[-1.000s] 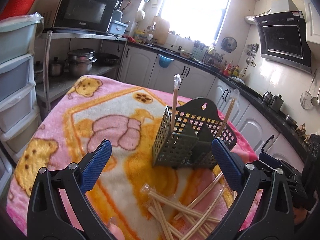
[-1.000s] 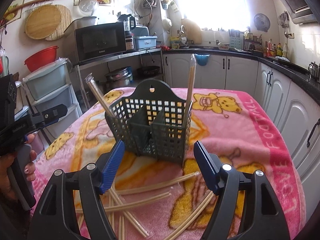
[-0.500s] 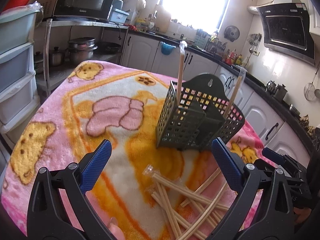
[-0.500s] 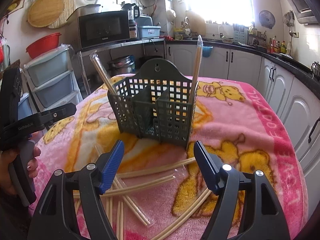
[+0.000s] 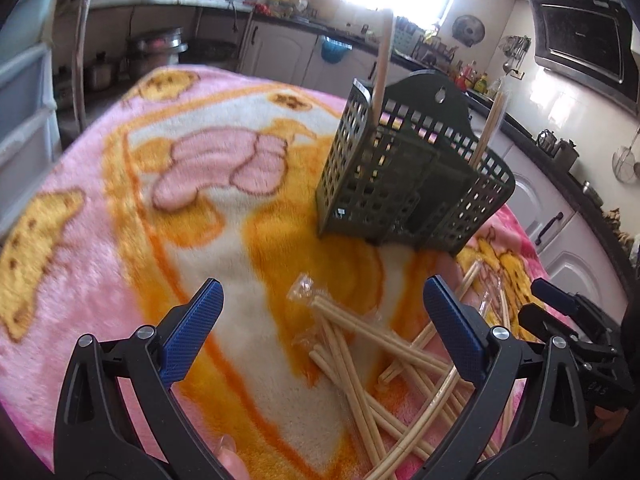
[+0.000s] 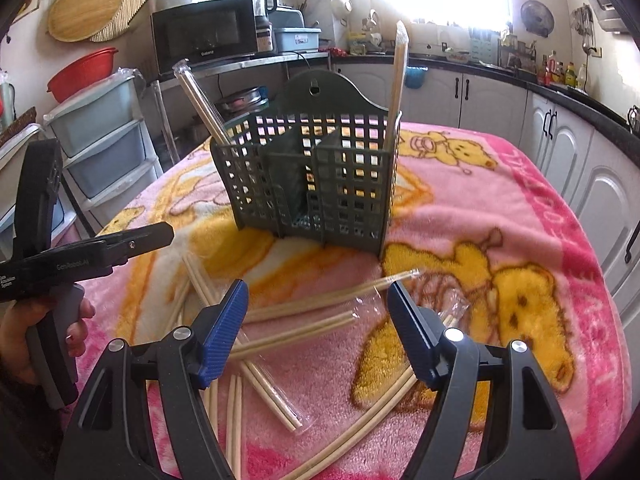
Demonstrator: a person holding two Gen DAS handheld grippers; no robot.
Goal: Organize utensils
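Observation:
A dark green slotted utensil basket (image 5: pixel 412 184) (image 6: pixel 316 184) stands upright on a pink cartoon blanket (image 5: pixel 120 184) (image 6: pixel 520 216). Two wrapped chopstick pairs stand in it, one at each end (image 6: pixel 399 68) (image 6: pixel 198 96). Several more wrapped chopstick pairs (image 5: pixel 372 344) (image 6: pixel 316 308) lie crossed on the blanket in front of it. My left gripper (image 5: pixel 320 324) hangs open above the near end of that pile, nothing between its blue pads. My right gripper (image 6: pixel 318 320) is open too, over the scattered chopsticks. The left tool and the hand holding it show at the right wrist view's left edge (image 6: pixel 60 264).
White kitchen cabinets (image 6: pixel 492 96) and a dark counter run behind and to the right of the table. A shelf with a microwave (image 6: pixel 204 40), pots and plastic drawers (image 6: pixel 104 140) stands on the left. The blanket drops off at the table's edges.
Both grippers have sunk toward the blanket and tilted down, so the chopstick pile and basket now look larger and closer. Both stay open; nothing on the table has moved.

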